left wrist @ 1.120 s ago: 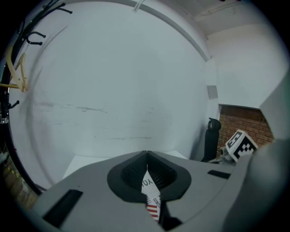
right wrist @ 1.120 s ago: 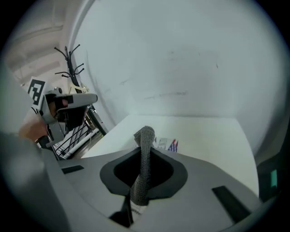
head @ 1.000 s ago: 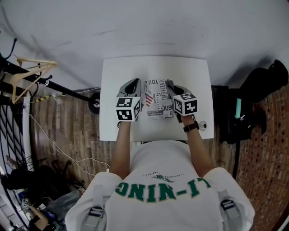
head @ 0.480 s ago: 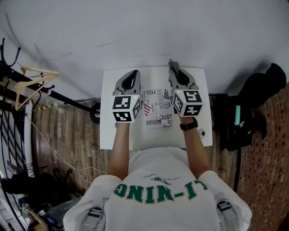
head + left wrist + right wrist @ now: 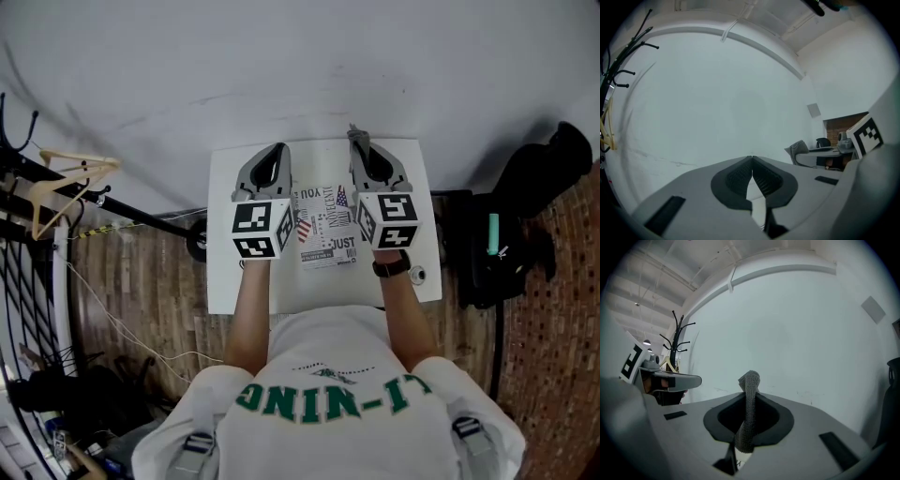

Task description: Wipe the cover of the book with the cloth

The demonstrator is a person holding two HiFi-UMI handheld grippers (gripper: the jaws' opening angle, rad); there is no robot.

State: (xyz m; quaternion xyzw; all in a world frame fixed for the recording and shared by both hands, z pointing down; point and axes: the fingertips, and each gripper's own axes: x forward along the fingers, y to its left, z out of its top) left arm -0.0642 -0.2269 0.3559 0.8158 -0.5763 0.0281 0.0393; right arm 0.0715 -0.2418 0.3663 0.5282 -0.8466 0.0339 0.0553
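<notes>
book (image 5: 328, 230) on white table (image 5: 225, 281), white wall (image 5: 281, 56)

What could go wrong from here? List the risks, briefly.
1. The cloth sits in the right gripper as a thin bunched strip; it may slip out or wipe only a narrow stripe.
2. The book lies loose on the table, and the left gripper is shut and held off it; wiping could push the book.
</notes>
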